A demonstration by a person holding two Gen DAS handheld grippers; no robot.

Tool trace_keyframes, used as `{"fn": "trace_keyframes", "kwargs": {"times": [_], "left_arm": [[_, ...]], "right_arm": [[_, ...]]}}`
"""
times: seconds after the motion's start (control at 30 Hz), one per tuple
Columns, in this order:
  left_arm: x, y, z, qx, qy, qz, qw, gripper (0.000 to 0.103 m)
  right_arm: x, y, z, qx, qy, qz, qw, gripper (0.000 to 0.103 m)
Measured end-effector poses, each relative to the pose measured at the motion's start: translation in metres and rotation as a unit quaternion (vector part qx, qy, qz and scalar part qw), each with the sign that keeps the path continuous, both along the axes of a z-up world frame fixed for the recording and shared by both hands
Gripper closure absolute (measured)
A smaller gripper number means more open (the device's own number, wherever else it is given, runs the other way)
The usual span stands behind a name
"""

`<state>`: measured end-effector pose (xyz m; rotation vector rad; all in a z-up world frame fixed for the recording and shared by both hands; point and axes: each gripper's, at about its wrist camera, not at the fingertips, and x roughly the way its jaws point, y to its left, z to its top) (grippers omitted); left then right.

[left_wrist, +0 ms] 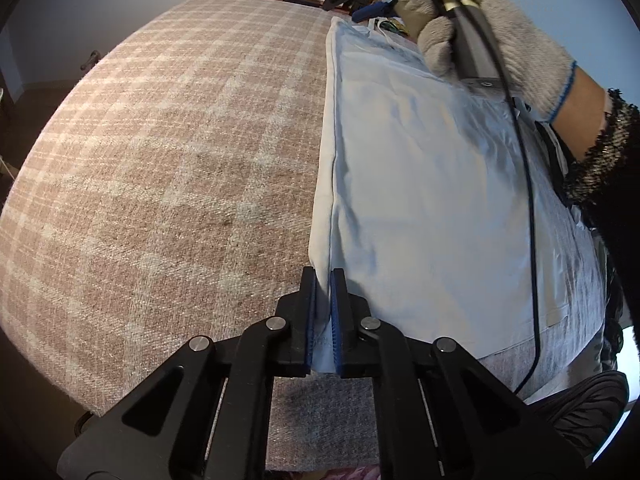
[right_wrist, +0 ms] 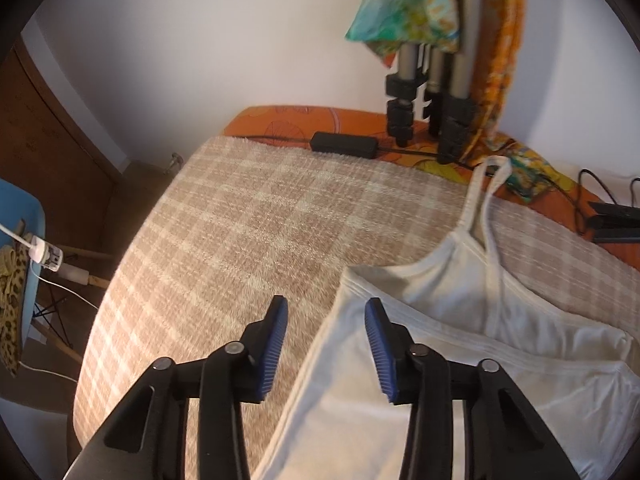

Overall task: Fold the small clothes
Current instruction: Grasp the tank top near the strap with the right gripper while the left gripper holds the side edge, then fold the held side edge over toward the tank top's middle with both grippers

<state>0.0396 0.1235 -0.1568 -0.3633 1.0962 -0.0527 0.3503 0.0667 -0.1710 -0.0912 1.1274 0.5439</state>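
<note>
A white strappy top (left_wrist: 432,184) lies flat on the beige plaid blanket (left_wrist: 168,168). At the garment's near left corner, my left gripper (left_wrist: 323,280) is shut on its edge, cloth pinched between the blue pads. In the right wrist view the same top (right_wrist: 440,360) lies at lower right, its straps reaching toward the far edge. My right gripper (right_wrist: 326,312) hovers over the top's left edge near the upper corner; its jaws stand apart and the cloth edge runs between them without the pads pressing on it. A gloved hand (left_wrist: 492,36) holds the right gripper at the far end.
The plaid blanket (right_wrist: 240,232) covers an orange patterned sheet (right_wrist: 304,120). A tripod (right_wrist: 428,100) draped with colourful cloth stands at the far edge, beside a black adapter (right_wrist: 344,145) and cables. A blue chair (right_wrist: 20,240) stands at left.
</note>
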Motion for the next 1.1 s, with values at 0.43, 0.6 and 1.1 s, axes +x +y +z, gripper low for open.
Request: {"fn": "trace_keyframes", "kwargs": {"times": [0.43,0.6,1.1], "left_arm": [[-0.004,0.004,0.008,-0.017,-0.014,0.006,0.9997,0.100],[-0.005,0.000,0.016,-0.012,-0.027,0.001,0.9996,0.100],[-0.008,-0.044,0.043,0.002,-0.068,-0.058,0.9960,0.100]], "right_arm": [[0.022,0.026,-0.032,-0.087,-0.005,-0.017,0.996,0.072],[0.026,0.026,-0.031,-0.086,-0.011,-0.015,0.996,0.096],[0.014,-0.037,0.015,-0.017,-0.037,-0.037,0.998,0.098]]}}
